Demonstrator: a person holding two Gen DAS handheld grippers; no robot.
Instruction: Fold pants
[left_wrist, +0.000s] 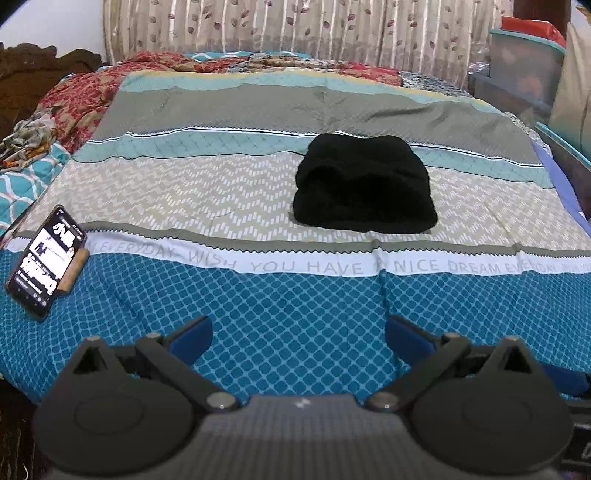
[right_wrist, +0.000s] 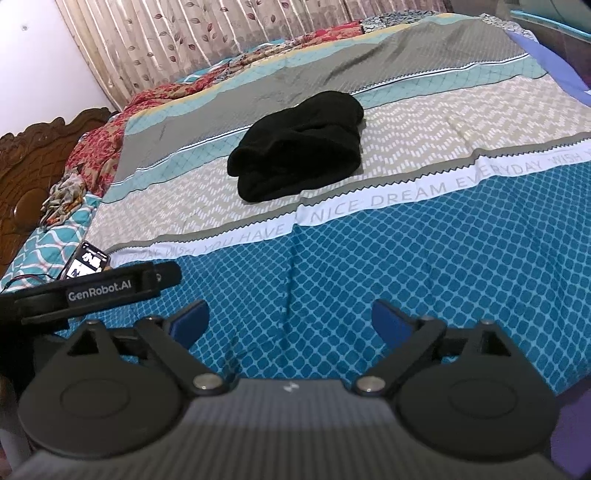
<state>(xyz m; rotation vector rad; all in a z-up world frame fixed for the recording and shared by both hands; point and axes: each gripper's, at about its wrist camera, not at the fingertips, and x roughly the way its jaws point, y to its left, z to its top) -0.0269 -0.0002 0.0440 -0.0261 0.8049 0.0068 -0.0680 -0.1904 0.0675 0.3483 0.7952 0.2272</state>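
Left wrist: lidded clear bin (left_wrist: 524, 62), contents blurred, beside bed (left_wrist: 295, 295).

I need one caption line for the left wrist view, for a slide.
Folded black pants lie on the patterned bedsheet; left gripper jaws open and empty, phone at the left.

Home bedroom: bed (left_wrist: 258, 295), curtain (left_wrist: 295, 29)
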